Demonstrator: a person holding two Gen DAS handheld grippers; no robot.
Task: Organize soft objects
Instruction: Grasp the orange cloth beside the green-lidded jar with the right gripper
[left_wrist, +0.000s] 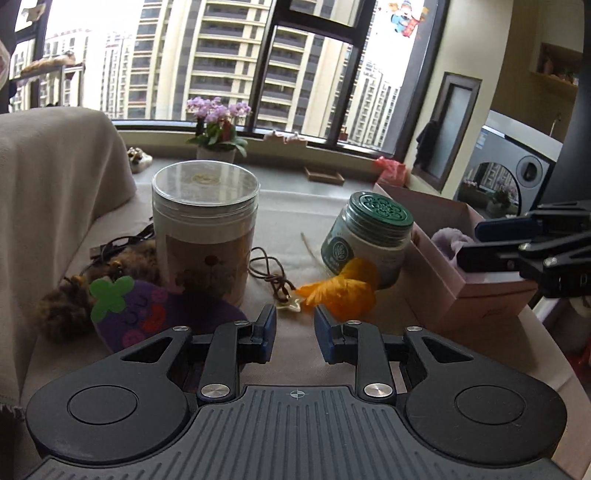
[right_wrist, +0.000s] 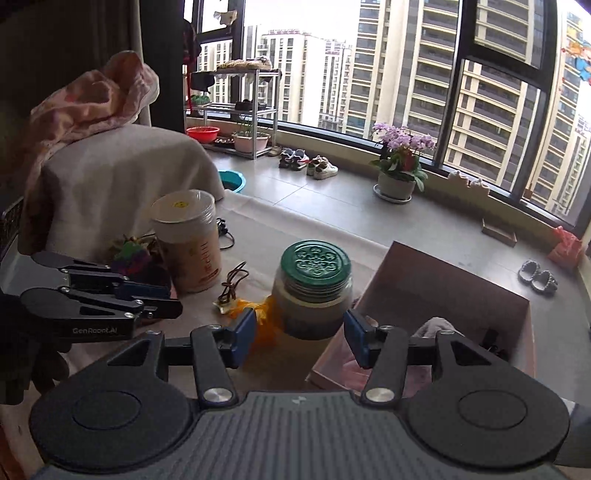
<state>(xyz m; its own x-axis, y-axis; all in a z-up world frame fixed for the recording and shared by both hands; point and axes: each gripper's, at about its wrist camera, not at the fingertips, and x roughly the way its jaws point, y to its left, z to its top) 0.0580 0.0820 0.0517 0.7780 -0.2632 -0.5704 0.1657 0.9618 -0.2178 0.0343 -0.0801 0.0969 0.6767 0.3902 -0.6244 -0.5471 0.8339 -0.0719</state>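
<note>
Jaws of the left gripper (left_wrist: 294, 332) are standing slightly apart and empty at lower centre, near the orange plush (left_wrist: 341, 291). Right gripper (right_wrist: 300, 338) jaws are standing apart, gripping nothing, framing the green-lidded jar (right_wrist: 314, 291); the pink box (right_wrist: 443, 295) is sitting right.

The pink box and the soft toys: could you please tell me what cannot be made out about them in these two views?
- Pink box contents: right wrist view, mostly hidden behind the right gripper; left wrist view shows only a lilac soft thing over the wall.
- Purple felt toy: lower part hidden by the left gripper.
- Orange soft thing: partly behind the green-lidded jar in the right wrist view.
- Brown furry thing: shape unclear, dim.
</note>
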